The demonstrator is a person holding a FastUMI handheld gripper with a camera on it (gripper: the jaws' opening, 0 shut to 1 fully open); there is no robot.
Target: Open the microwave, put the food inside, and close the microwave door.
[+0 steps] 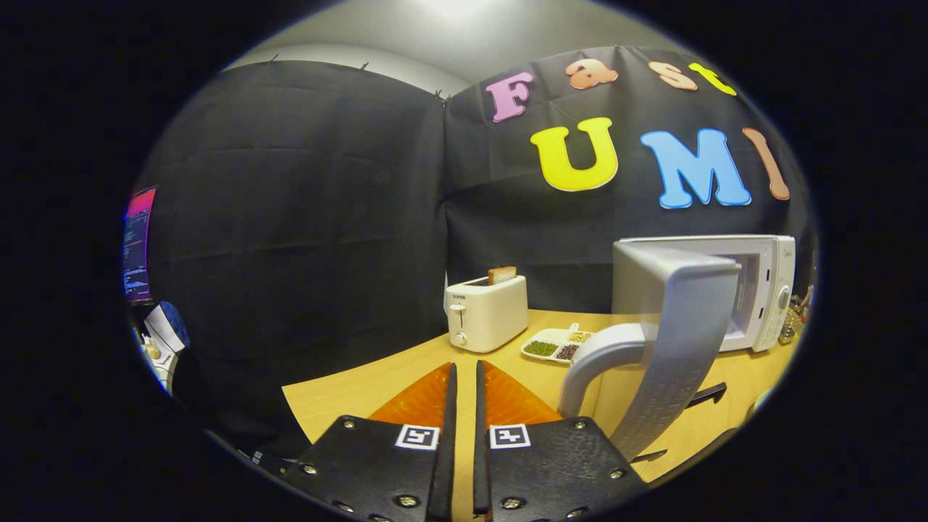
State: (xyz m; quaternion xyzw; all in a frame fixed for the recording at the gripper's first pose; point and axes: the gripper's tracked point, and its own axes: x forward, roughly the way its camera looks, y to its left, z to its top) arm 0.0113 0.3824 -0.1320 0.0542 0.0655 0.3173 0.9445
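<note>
White microwave (761, 290), door (674, 341) open, tool (464, 373) nearly closed

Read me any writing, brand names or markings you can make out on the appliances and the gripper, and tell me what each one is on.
"SUPOR": small brand name at the upper front of the white toaster.
Microwave: a mark near its top right corner, too small and blurred to read.
Gripper: two square black-and-white coded tags behind the nearly shut, empty jaws; patterns, not words.
Monitor: too small to read.
</note>
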